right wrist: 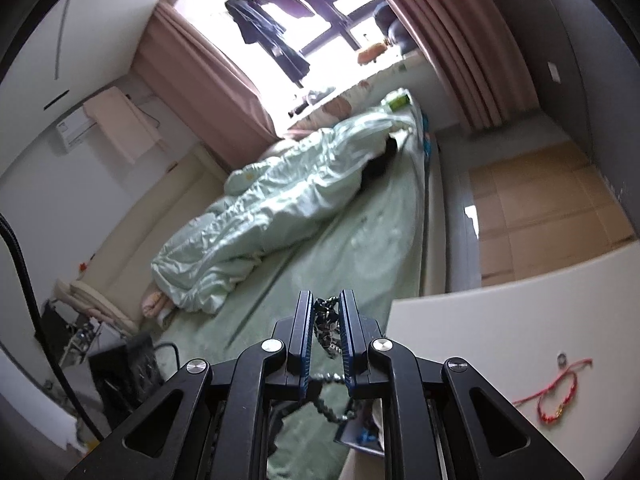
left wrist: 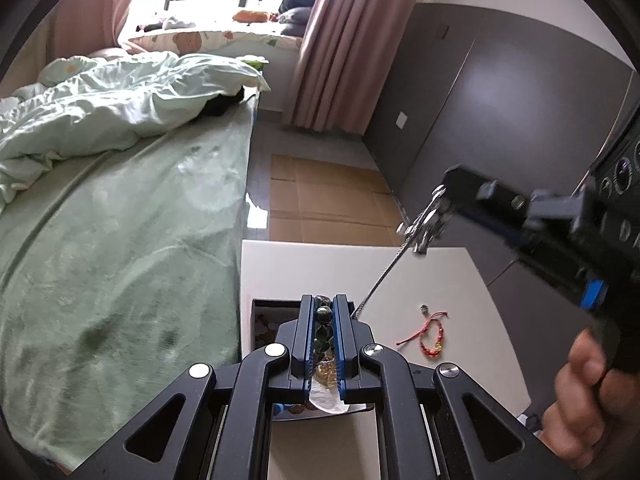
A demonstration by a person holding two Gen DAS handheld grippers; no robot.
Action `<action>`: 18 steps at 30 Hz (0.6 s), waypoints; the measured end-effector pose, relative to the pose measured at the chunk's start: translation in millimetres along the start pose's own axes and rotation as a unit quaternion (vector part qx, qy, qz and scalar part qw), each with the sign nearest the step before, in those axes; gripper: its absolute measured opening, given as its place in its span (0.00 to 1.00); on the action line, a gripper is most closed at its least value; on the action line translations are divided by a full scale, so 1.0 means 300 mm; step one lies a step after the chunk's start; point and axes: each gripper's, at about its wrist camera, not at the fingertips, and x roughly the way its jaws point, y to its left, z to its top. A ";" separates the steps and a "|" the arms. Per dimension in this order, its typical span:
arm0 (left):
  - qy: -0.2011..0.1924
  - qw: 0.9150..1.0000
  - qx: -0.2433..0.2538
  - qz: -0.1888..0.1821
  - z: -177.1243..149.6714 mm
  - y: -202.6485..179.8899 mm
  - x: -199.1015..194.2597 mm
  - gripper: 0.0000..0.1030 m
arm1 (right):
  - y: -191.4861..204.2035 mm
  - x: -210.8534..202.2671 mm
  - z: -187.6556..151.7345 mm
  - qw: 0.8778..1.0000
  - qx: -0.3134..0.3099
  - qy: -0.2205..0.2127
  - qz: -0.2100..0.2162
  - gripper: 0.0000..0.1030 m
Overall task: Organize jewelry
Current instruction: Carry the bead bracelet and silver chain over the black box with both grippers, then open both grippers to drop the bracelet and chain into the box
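- Left gripper [left wrist: 324, 312] clamped narrow on dark bead bracelet [left wrist: 323, 322], over open black box [left wrist: 264, 320] on white table [left wrist: 440, 280].
- Right gripper [right wrist: 327, 320] pinching silver chain [right wrist: 328, 324], raised above table edge.
- Red string bracelet [left wrist: 430, 338] lying loose on table, small ring [left wrist: 424, 309] just beside.

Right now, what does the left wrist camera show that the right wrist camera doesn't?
Only the left wrist view shows the left gripper shut on a bead bracelet above a dark box, plus the right gripper from outside with a metal chain hanging from it. Only the right wrist view shows the air conditioner and hanging clothes. Both show the red bracelet and small ring on the white table, the bed and the chain.
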 end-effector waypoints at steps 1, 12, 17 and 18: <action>0.003 1.000 0.000 0.001 -0.004 0.002 0.012 0.09 | -0.015 0.013 -0.012 1.000 0.003 0.005 0.001 0.14; 0.029 1.000 -0.003 0.004 -0.028 0.004 0.115 0.09 | -0.187 0.111 -0.108 0.995 0.069 0.065 0.010 0.42; 0.032 0.999 -0.011 -0.015 -0.020 -0.023 0.143 0.09 | -0.223 0.042 -0.097 0.996 0.071 0.042 -0.017 0.42; 0.030 0.999 -0.014 -0.017 -0.016 -0.025 0.142 0.09 | -0.232 0.031 -0.098 0.996 0.071 0.040 -0.028 0.42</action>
